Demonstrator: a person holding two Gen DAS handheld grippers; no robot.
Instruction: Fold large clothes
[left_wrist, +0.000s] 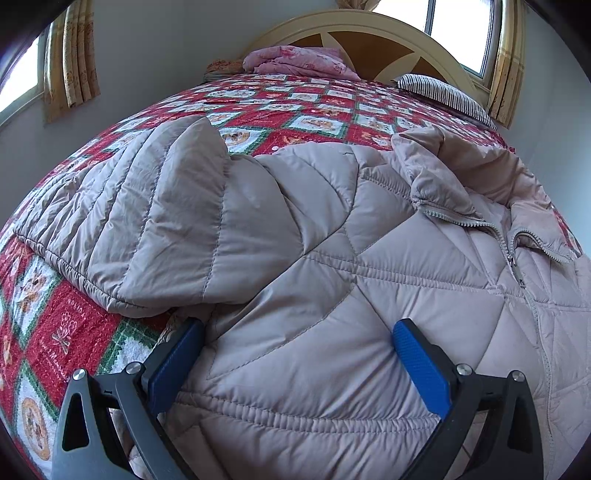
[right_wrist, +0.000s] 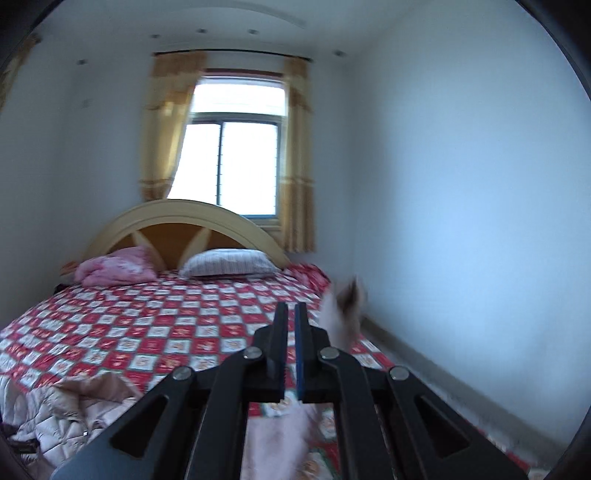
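Note:
A pale pink-grey quilted jacket (left_wrist: 314, 236) lies spread on the bed, zip and collar to the right, one sleeve (left_wrist: 147, 221) folded across on the left. My left gripper (left_wrist: 299, 325) is open, pointing down at the jacket's near part, with its blue pads (left_wrist: 421, 369) standing wide on either side of a swell of fabric. My right gripper (right_wrist: 291, 310) is raised above the bed with its jaws together. Blurred pale jacket fabric (right_wrist: 341, 314) sticks up beside its right finger and hangs below it. The pinch point itself is hidden. The jacket's bulk (right_wrist: 62, 417) lies at lower left.
The bed has a red, white and green checked cover (left_wrist: 295, 107) and an arched wooden headboard (right_wrist: 184, 221). A pink folded blanket (right_wrist: 114, 271) and a striped pillow (right_wrist: 229, 262) lie at the head. A curtained window is behind; a white wall (right_wrist: 461, 221) runs close along the right.

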